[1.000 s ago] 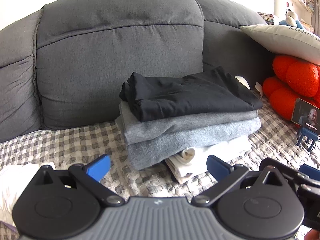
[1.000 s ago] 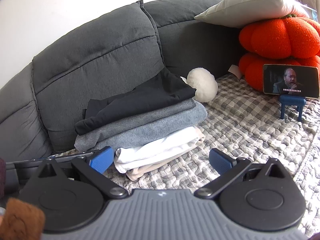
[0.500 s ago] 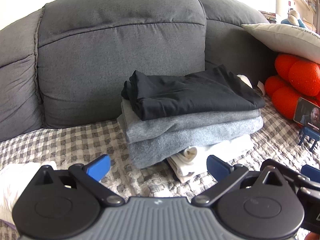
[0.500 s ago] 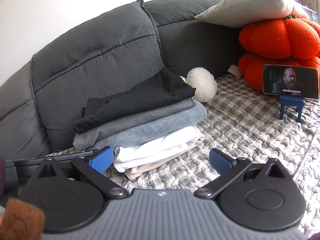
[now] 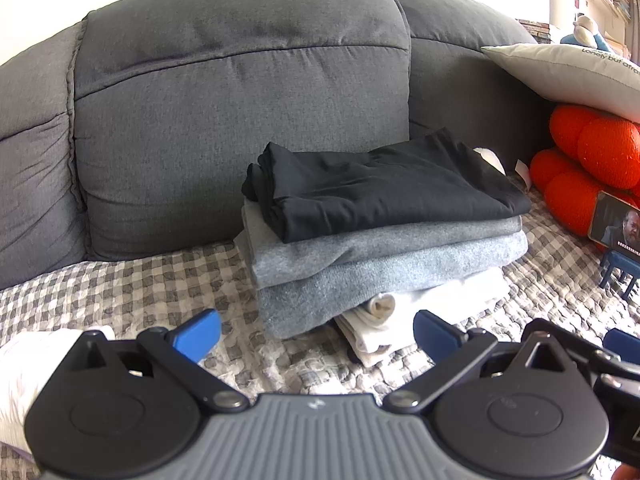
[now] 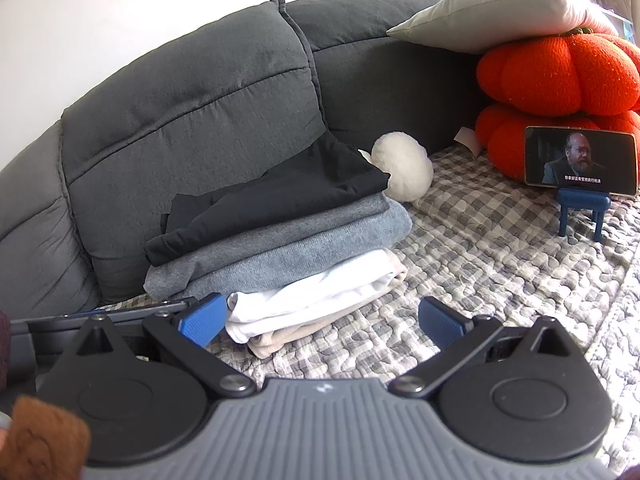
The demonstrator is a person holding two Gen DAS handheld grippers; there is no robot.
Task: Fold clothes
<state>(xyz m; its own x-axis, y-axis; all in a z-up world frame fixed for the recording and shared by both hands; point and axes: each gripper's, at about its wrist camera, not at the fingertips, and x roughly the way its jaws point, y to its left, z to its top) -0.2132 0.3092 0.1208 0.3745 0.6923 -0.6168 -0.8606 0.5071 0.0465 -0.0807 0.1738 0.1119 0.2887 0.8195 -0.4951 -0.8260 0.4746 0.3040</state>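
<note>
Left gripper (image 5: 316,330) and right gripper (image 6: 320,318): jaws wide open, holding nothing. Folded clothes stack (image 5: 380,236) rests on the sofa's checkered cover (image 6: 500,248), at 12 o'clock from the left gripper.

A white cloth (image 5: 24,384) at the left wrist view's left edge is cut off and partly hidden behind the left gripper (image 5: 316,334). The phone (image 5: 618,230) runs off the right edge. Pillow (image 6: 500,4) lettering is too distorted to read fully.
</note>
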